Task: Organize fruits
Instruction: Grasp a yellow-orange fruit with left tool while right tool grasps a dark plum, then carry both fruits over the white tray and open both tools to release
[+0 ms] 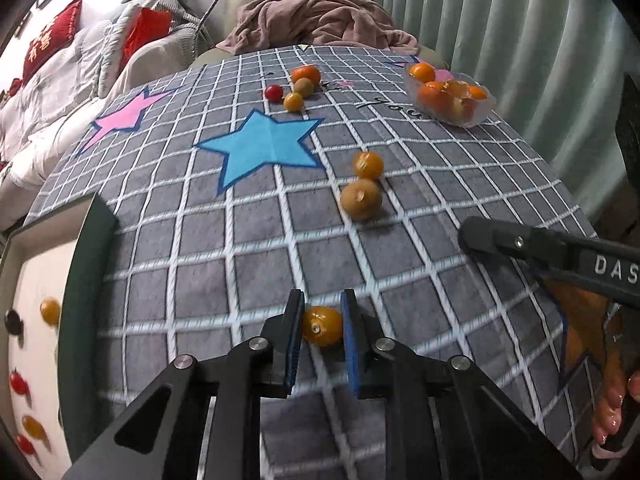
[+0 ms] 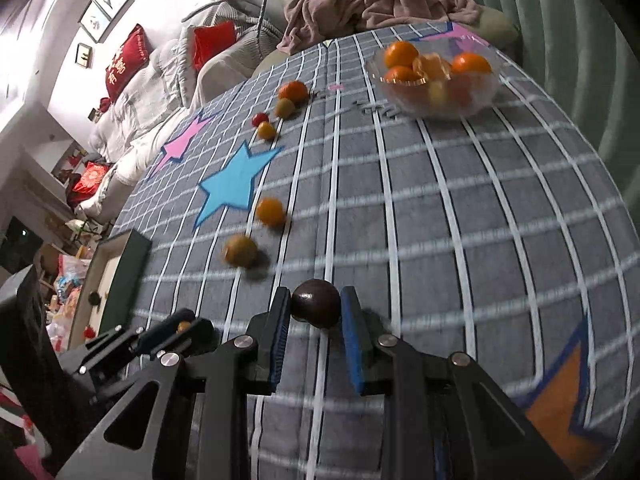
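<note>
Left tool (image 1: pixel 321 330) clamped on small orange fruit (image 1: pixel 322 325), right tool (image 2: pixel 315 312) on dark round fruit (image 2: pixel 316 307), just above surface (image 2: pixel 460 220). Probably light, smooth, bruisable: gentle grip across the middle.

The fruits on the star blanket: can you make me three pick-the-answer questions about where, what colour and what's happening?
1. Where is the clear bowl of oranges?
A. far side of the blanket
B. inside the tray
C. under the left claw

2. What colour is the fruit in the right claw?
A. bright green
B. dark purple-brown
C. white

3. What is the left claw doing?
A. hanging wide open
B. gripping a small orange fruit
C. holding a cushion

Answers: 1 A, the bowl sits far across the grid blanket. 2 B, it looks dark. 3 B, both pads touch it.
</note>
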Available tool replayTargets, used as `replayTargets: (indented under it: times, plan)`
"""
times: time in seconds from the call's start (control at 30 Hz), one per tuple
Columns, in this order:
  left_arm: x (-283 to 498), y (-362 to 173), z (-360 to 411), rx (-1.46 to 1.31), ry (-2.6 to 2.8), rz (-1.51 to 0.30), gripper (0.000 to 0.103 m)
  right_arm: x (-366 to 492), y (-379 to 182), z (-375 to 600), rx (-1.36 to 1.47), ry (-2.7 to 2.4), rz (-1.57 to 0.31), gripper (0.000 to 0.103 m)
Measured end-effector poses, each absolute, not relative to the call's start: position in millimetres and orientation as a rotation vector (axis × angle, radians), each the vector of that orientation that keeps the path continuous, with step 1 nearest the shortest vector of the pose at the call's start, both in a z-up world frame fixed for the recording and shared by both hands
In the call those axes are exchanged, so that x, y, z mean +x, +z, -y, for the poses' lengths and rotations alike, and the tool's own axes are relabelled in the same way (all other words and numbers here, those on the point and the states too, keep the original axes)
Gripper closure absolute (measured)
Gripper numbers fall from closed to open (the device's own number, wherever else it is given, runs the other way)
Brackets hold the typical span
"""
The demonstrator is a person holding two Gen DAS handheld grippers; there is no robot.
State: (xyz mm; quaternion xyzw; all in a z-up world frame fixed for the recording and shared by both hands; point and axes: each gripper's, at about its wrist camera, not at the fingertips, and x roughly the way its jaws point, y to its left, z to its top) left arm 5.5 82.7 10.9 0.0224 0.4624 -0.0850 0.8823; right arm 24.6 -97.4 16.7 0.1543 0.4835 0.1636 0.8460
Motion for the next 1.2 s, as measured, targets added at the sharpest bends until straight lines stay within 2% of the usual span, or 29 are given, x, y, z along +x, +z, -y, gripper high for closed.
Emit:
replayTargets:
  times: [0.43,1.2]
  plan:
    - [-47,14,-123,-0.044,-0.16,-0.995,0.083,-21,17,87,0.349,0.371,-1.031,0.075]
    - [-76,68,-190,-0.124,-0.066,-0.891,0.083,-30,71,7,0.232,0.497,-0.989,0.075]
